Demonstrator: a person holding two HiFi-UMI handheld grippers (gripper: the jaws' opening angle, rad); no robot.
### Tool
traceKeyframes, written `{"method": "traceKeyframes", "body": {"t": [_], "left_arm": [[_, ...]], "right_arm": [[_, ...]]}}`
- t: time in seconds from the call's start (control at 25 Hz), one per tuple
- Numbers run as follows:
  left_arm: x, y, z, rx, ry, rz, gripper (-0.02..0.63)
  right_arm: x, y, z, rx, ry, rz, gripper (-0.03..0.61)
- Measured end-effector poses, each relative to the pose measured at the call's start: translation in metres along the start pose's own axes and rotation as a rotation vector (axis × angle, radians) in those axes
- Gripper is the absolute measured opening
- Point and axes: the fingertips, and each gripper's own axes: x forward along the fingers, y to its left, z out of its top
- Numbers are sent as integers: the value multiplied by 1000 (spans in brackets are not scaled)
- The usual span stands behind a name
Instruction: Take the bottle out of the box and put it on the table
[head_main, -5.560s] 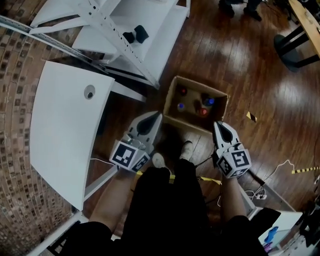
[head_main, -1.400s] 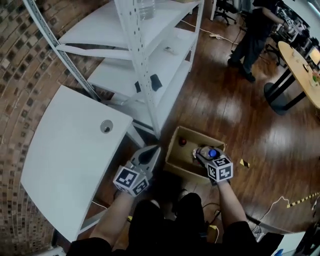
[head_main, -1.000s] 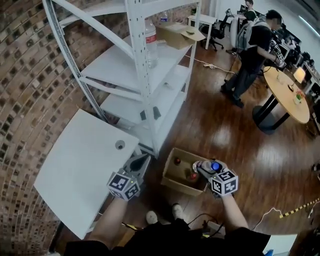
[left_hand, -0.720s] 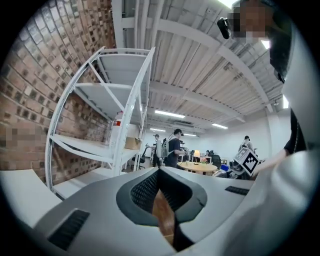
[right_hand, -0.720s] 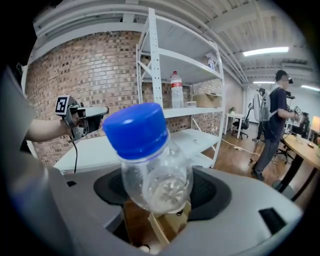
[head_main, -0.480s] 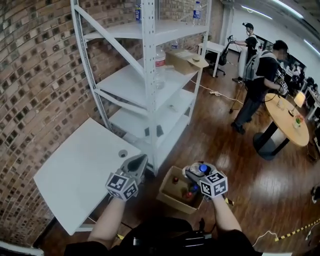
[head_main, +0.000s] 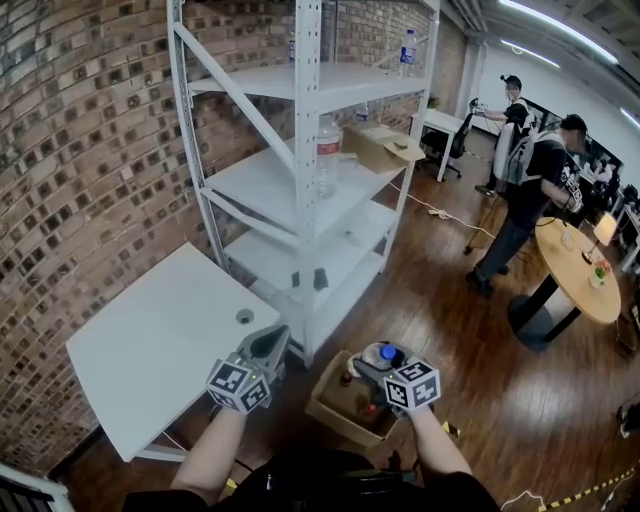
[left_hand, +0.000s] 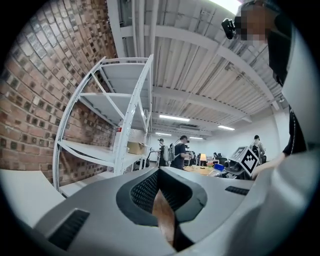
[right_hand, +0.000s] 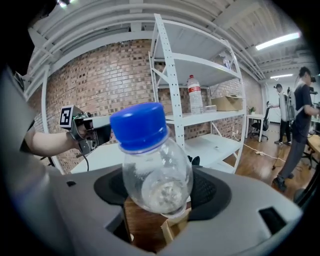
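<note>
A clear plastic bottle (right_hand: 157, 175) with a blue cap (right_hand: 139, 125) sits between the jaws of my right gripper (right_hand: 160, 197), which is shut on its body. In the head view the right gripper (head_main: 376, 360) holds the bottle (head_main: 384, 354) above the open cardboard box (head_main: 330, 408) on the wooden floor. Other small bottles remain inside the box. My left gripper (head_main: 266, 350) hovers beside the near corner of the white table (head_main: 150, 340), its jaws shut with nothing between them. The right gripper view also shows the left gripper (right_hand: 82, 132) over the table (right_hand: 107, 155).
A tall white metal rack (head_main: 310, 180) stands behind the table and box, carrying a water bottle (head_main: 327, 155) and a cardboard box (head_main: 378, 145). People (head_main: 535, 190) stand by a round table (head_main: 580, 280) at the far right. A brick wall (head_main: 90, 150) runs along the left.
Both grippers have risen. The right gripper has carried the bottle up out of the box. The head view has tilted up, showing more of the rack and room.
</note>
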Motion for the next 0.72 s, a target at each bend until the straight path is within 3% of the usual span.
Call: {"method": "traceKeyframes", "body": {"t": [0.36, 0.56, 0.72], "left_arm": [[-61, 14, -22, -1, 46, 196, 2], [-117, 56, -22, -12, 50, 335, 2], [-168, 96, -10, 24, 53, 430, 2]], "right_arm": [[27, 40, 5, -51, 8, 168, 330], [71, 82, 4, -77, 49, 266, 330], [113, 130, 23, -109, 51, 345, 330]]}}
